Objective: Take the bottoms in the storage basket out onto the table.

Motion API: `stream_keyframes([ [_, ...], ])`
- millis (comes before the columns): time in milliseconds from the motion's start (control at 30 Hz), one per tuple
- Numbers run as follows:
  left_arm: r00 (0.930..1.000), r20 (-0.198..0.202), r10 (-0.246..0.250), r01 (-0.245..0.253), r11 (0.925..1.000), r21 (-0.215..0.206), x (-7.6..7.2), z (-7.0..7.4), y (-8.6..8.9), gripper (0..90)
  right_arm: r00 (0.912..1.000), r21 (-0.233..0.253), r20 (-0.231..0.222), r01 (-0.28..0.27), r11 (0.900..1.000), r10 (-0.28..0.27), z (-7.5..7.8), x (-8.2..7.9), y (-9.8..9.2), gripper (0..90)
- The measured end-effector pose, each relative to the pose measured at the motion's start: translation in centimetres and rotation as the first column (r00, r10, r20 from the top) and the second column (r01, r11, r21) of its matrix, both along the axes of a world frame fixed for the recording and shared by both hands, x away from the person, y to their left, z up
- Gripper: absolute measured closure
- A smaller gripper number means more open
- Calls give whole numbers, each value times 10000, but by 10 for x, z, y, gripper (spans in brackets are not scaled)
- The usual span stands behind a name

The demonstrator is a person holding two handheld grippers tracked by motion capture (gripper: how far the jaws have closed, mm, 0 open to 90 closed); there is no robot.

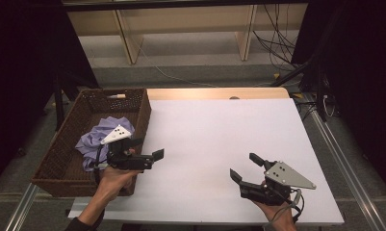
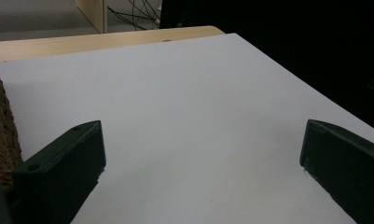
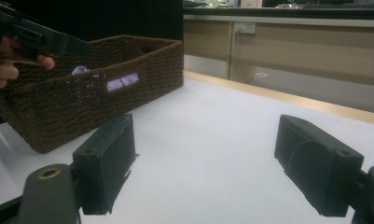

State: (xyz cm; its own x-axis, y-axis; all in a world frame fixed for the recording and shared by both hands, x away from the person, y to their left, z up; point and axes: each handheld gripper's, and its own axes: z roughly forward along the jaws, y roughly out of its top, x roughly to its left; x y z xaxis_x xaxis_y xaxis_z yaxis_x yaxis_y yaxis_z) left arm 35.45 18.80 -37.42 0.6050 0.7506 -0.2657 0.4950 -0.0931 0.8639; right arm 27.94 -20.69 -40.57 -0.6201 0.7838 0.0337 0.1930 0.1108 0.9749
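Down at the near left, a dark brown woven wicker basket (image 1: pixel 141 113) sits on the white table sheet (image 1: pixel 219 130), and everything else reads from it. Inside the basket lies a crumpled lilac cloth (image 1: pixel 100 134), bunched toward its near half; in the right gripper view the same cloth shows pale through the gaps in the basket's side wall (image 3: pixel 121 83). The left gripper (image 1: pixel 146 148) is held just at the basket's near right corner, its jaws spread wide with nothing between them and pointing away from the basket across the sheet; the person's left hand (image 1: pixel 114 177) grips it beside the basket's front wall. In the left gripper view its jaws stand far apart over bare sheet, with the basket's weave (image 2: pixel 0 135) at the left edge. The right gripper (image 1: pixel 245 168) is well apart from the basket, toward the sheet's near right, jaws likewise spread and empty, aimed back toward the basket.
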Motion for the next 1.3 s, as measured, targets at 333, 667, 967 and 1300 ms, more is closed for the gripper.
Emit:
stream_keyframes([
  [333,9998,-40,194,-192,9989,420,6,2,3,0,10000,-19,5,-17,10000,17,0,0,0,212],
  [667,9992,-272,297,-275,9966,770,15,4,11,0,10000,-60,-30,-26,10000,26,-1,0,0,214],
  [967,9977,-407,548,-503,9932,1045,22,3,19,2,10000,-69,-8,-35,10000,35,0,0,0,215],
  [1300,9935,-502,1025,-967,9894,1080,30,9,33,3,10000,-66,-46,-30,10000,30,-1,0,1,215],
])
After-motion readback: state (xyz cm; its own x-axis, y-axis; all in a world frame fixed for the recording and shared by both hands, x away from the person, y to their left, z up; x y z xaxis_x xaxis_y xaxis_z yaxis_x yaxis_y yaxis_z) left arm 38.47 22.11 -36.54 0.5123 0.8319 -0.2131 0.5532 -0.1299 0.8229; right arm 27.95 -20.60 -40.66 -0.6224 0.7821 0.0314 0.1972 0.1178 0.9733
